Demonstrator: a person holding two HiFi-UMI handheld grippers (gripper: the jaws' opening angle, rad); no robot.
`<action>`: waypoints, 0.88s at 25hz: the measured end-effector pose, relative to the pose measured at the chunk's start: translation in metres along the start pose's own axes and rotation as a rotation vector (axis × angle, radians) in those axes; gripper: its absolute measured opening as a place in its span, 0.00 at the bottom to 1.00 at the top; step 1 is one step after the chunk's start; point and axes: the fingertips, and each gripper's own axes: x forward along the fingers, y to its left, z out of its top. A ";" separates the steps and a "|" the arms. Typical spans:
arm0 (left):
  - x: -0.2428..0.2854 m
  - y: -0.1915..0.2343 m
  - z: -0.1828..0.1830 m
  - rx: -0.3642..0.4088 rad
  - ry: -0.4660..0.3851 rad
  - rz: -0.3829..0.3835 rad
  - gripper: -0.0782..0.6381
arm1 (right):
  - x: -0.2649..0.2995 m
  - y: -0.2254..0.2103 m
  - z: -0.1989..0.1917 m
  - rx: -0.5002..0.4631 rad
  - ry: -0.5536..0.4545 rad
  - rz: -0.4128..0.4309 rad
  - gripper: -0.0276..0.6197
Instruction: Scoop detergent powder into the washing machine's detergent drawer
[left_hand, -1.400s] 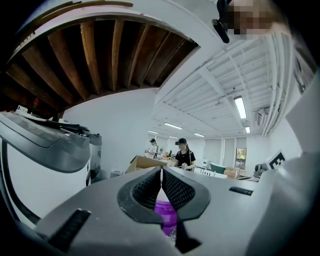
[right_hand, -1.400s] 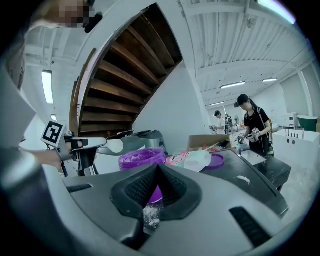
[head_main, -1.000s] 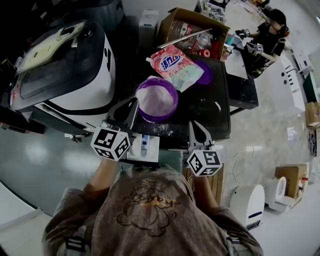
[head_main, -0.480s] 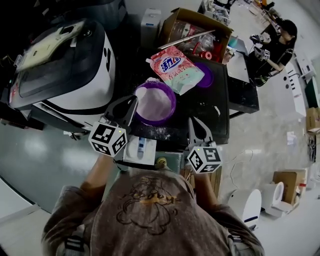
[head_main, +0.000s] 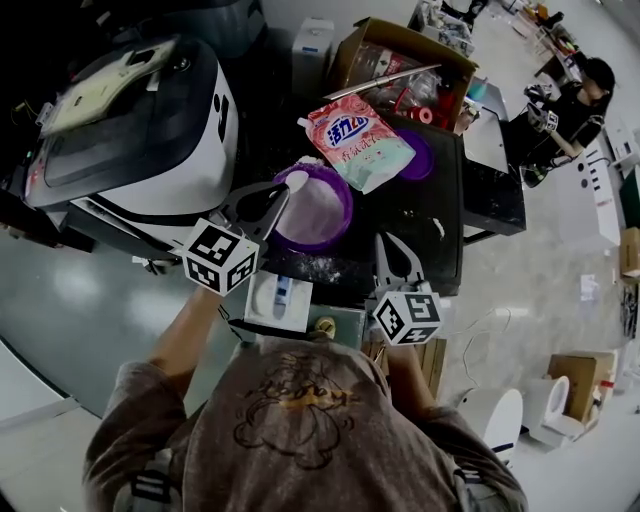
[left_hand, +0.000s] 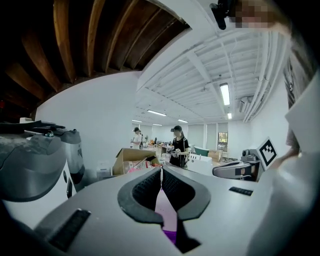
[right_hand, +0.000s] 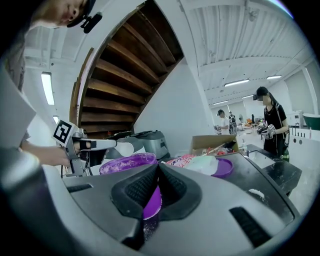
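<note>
Left hand-held gripper (head_main: 278, 193) grips a white plastic scoop (head_main: 296, 180) over the left rim of a round purple bowl of white powder (head_main: 347, 211), centre of the black worktop (head_main: 420, 215); right hand-held gripper (head_main: 387, 248), jaws closed and empty, near the front edge.

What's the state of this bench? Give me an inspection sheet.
Surface: black table, white powder spilled.
Job's things: purple tub of powder; detergent bag behind it; detergent drawer at near edge; washing machine left.
Clutter: purple lid, cardboard box.
Grippers: left gripper shut on scoop over tub rim; right gripper shut, empty.
Cables: nothing seen.
Surroundings: person at a far bench.
</note>
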 end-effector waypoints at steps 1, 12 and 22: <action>0.002 -0.001 -0.001 0.007 0.013 -0.013 0.14 | 0.000 0.000 0.000 0.002 0.000 0.002 0.05; 0.034 -0.017 -0.012 0.125 0.188 -0.173 0.14 | -0.006 -0.012 -0.006 0.018 0.003 -0.010 0.05; 0.056 -0.034 -0.025 0.257 0.370 -0.287 0.14 | -0.011 -0.018 -0.010 0.031 0.004 -0.015 0.05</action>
